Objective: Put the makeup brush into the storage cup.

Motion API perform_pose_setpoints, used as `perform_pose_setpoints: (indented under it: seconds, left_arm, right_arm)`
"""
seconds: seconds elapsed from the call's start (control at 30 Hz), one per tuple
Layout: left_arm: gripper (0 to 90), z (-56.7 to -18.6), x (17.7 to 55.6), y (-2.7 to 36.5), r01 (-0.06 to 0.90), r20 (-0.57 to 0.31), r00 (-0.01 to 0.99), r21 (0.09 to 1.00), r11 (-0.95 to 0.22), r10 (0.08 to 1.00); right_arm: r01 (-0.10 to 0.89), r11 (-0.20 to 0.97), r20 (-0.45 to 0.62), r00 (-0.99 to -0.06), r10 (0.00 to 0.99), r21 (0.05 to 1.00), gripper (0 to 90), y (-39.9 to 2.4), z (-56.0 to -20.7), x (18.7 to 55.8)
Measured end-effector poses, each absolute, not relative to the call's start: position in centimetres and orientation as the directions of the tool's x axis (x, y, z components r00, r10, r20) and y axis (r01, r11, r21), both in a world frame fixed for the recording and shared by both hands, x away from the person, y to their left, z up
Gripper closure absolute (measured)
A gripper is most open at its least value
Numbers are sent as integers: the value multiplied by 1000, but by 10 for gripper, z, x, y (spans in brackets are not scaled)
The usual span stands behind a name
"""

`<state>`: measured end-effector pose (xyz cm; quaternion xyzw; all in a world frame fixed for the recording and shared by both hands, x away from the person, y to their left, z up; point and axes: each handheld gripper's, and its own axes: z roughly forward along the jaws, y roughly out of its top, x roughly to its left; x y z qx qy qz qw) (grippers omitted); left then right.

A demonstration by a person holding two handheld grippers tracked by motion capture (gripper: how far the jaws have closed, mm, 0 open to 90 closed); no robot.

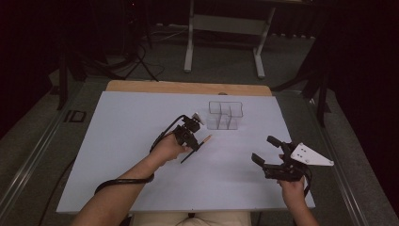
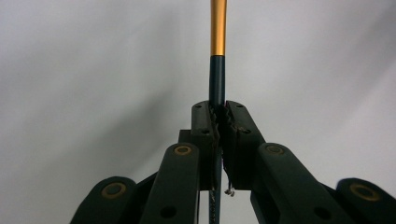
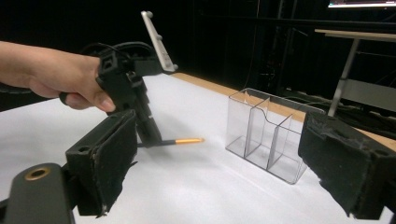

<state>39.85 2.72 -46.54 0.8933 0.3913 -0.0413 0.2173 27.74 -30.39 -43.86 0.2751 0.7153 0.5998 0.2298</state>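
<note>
My left claw (image 2: 219, 114) is clenched on a slim pen (image 2: 217, 56), pinching its dark barrel between the pads so that the gold end sticks out ahead of the jaws. In the high view the pen (image 1: 196, 147) lies slanted in that claw (image 1: 192, 141), just this side of the clear organizer (image 1: 226, 115), gold tip toward it and dark tail toward me; it looks lifted slightly off the desk (image 1: 122, 141), though I cannot tell for sure. My right claw (image 3: 219, 158) hangs released, jaws wide and empty, nearer to me than the organizer (image 3: 266, 135) and well apart from it. I judge the pen light and stiff, so it needs little squeeze, but its smooth round barrel could roll or swivel between the pads. Holding it near the middle, as now, keeps it balanced; a grip closer to the tail would let the gold end droop. The organizer seems thin, rigid plastic, light enough to skid if the pen knocks a wall, so the tip should go cleanly into a compartment.
</note>
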Motion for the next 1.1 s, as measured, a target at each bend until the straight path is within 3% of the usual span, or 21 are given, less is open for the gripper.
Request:
perform_pose_setpoints:
  seconds: [0.47, 0.9, 0.97, 1.1]
  left_arm:
    - [847, -445, 377, 49, 699, -300, 700, 473, -537, 648]
    - [846, -440, 362, 63, 640, -289, 730, 605, -473, 619]
    - [846, -442, 360, 67, 636, -321, 738, 626, -452, 594]
    - [846, -445, 354, 67, 591, -301, 767, 676, -441, 567]
  right_arm:
    - [128, 137, 5, -750, 662, 982, 119, -300, -440, 278]
    - [143, 149, 15, -768, 640, 978, 119, -289, -437, 275]
    - [163, 130, 48, -783, 620, 978, 119, -284, -435, 275]
    - [197, 95, 103, -799, 593, 976, 119, -279, -429, 276]
